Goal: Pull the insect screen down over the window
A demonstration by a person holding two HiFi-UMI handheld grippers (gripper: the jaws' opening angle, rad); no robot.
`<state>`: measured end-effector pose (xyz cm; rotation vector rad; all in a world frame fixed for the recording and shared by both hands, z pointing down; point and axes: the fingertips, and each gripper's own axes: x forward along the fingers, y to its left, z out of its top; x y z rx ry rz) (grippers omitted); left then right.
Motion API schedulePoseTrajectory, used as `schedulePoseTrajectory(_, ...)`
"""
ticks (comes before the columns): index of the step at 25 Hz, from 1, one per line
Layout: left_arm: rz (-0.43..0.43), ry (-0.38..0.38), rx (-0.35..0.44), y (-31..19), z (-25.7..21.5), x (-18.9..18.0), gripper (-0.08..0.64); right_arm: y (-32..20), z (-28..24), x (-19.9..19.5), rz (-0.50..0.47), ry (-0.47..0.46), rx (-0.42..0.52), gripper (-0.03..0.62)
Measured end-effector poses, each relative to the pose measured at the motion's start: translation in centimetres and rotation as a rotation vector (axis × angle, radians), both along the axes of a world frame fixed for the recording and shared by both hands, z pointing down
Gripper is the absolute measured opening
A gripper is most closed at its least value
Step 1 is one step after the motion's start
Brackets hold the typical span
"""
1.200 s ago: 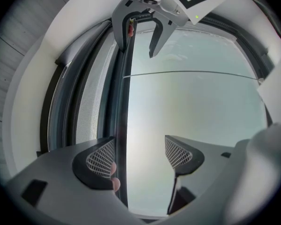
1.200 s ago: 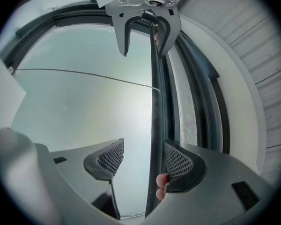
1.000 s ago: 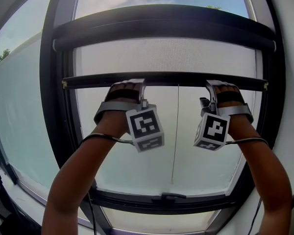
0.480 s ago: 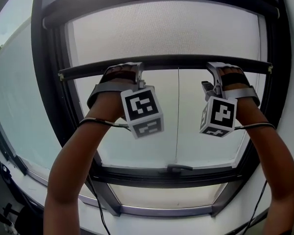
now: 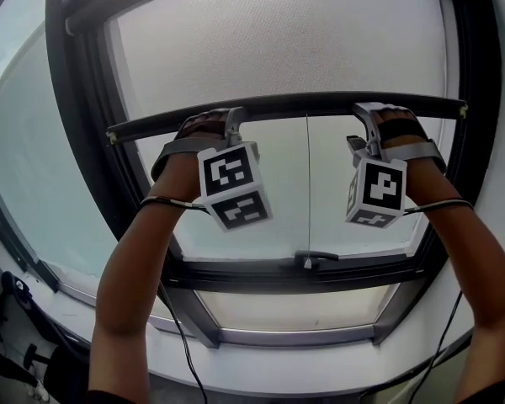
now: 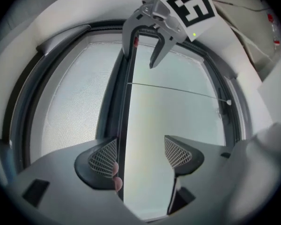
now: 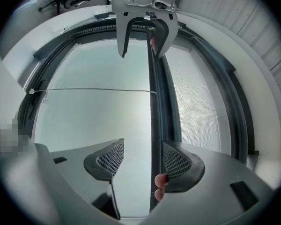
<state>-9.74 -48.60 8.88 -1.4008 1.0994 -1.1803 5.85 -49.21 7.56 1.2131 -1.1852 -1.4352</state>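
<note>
The left gripper (image 6: 140, 154) and right gripper (image 7: 139, 157) gape wide, merely hooking the pull bar (image 5: 303, 105) that runs between their jaws, so an uneven tug could slip it free, retracting the insect screen (image 5: 278, 40).

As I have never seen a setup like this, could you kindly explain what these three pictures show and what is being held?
There is no robot: a person holds a two-jaw tool in each hand. The head view comes from a camera on the person's head and shows both tools raised to a window. The other two come from cameras on the tools, looking along their jaws. The left gripper and right gripper each have jaws apart, with the insect screen's dark pull bar between them, next to one pad, not clamped. Mesh covers the glass above the bar; below it the pane is bare.
</note>
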Motion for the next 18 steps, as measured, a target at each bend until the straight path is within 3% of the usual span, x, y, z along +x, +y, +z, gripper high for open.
schedulePoseTrajectory(11, 0.005, -0.011, -0.1, 0.7, 4.5, 0.0, 0.321, 0.4, 4.5, 0.0, -0.024, -0.012, -0.106, 0.247)
schedulePoseTrajectory(18, 0.011, 0.009, -0.135, 1.0, 4.7, 0.0, 0.321, 0.7, 4.5, 0.0, -0.018, -0.005, -0.123, 0.247)
